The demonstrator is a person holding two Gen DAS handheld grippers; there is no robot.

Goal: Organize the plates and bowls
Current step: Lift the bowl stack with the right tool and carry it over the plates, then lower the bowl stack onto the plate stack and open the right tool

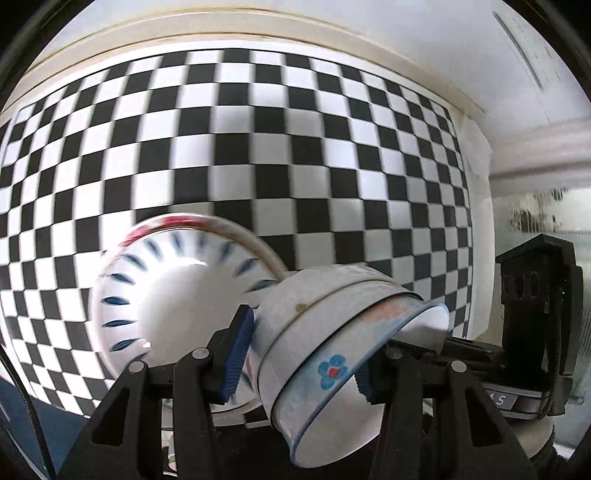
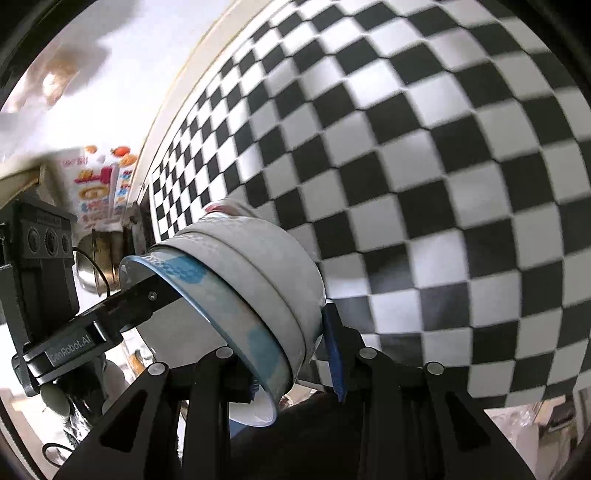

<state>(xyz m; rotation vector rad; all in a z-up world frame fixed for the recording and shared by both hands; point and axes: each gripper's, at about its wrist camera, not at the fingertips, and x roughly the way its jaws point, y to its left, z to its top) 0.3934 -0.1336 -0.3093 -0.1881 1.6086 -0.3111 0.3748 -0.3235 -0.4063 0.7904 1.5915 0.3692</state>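
Note:
A stack of nested white bowls with blue rims and a blue flower [image 1: 334, 339] is held tilted between both grippers above a black-and-white checkered table [image 1: 258, 147]. My left gripper [image 1: 301, 363] is shut on the stack. My right gripper [image 2: 293, 363] is shut on the same stack [image 2: 258, 266] from the other side. A white bowl with blue dashes [image 1: 173, 291] sits on the table just behind the stack, inside a red-patterned bowl. The other gripper's body shows in each view: the right one [image 1: 535, 314] and the left one [image 2: 48, 266].
The table's cream edge [image 1: 221, 33] runs along the back by a white wall. In the right wrist view a colourful poster [image 2: 101, 184] and a metal pot [image 2: 90, 269] stand at the left beyond the table.

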